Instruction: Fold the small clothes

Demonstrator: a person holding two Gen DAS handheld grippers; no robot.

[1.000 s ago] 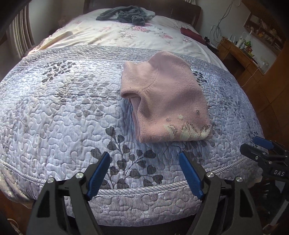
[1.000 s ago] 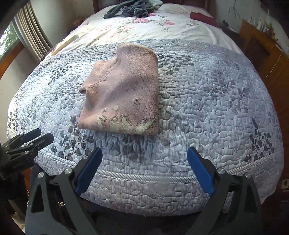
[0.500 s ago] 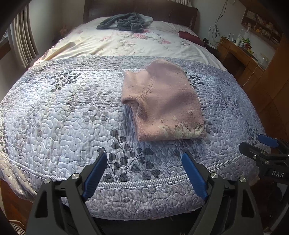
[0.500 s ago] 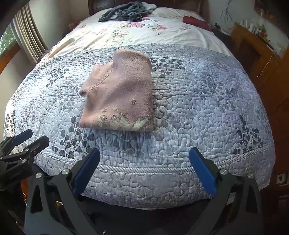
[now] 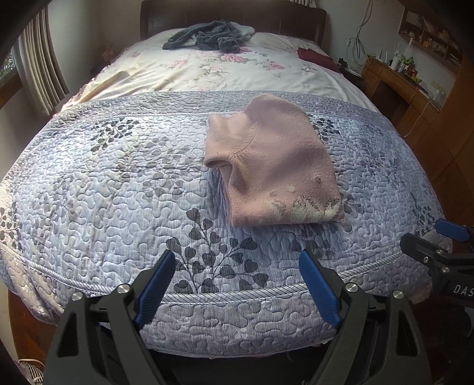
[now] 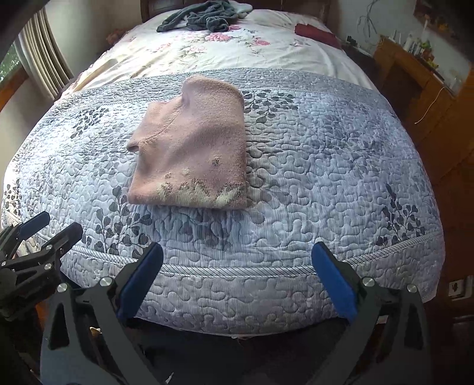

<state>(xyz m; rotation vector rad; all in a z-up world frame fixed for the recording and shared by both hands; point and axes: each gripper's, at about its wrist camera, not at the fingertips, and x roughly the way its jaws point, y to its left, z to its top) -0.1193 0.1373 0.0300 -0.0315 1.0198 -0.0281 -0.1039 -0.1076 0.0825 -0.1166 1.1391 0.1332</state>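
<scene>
A pink knit sweater [image 5: 272,160] [image 6: 195,148] lies folded into a compact rectangle on the blue-grey quilt [image 5: 112,183] [image 6: 326,165], its pale patterned hem toward me and one cuff sticking out on its left. My left gripper [image 5: 237,263] hovers open over the quilt's near edge, short of the sweater, with nothing between its blue pads. My right gripper [image 6: 237,257] is open and empty too, held off the foot of the bed. Each gripper shows at the edge of the other's view: the right gripper [image 5: 438,240], the left gripper [image 6: 47,226].
A dark grey garment [image 5: 207,38] [image 6: 201,17] lies heaped at the head of the bed on a floral sheet [image 5: 207,71]. A dark red cloth [image 5: 317,57] sits at the bed's right side. Curtains [image 5: 41,74] hang left; a cluttered wooden desk [image 5: 397,80] stands right.
Both grippers have drawn back and risen away from the bed, so the sweater looks smaller and farther off. The sweater has not moved, and both grippers stay open.
</scene>
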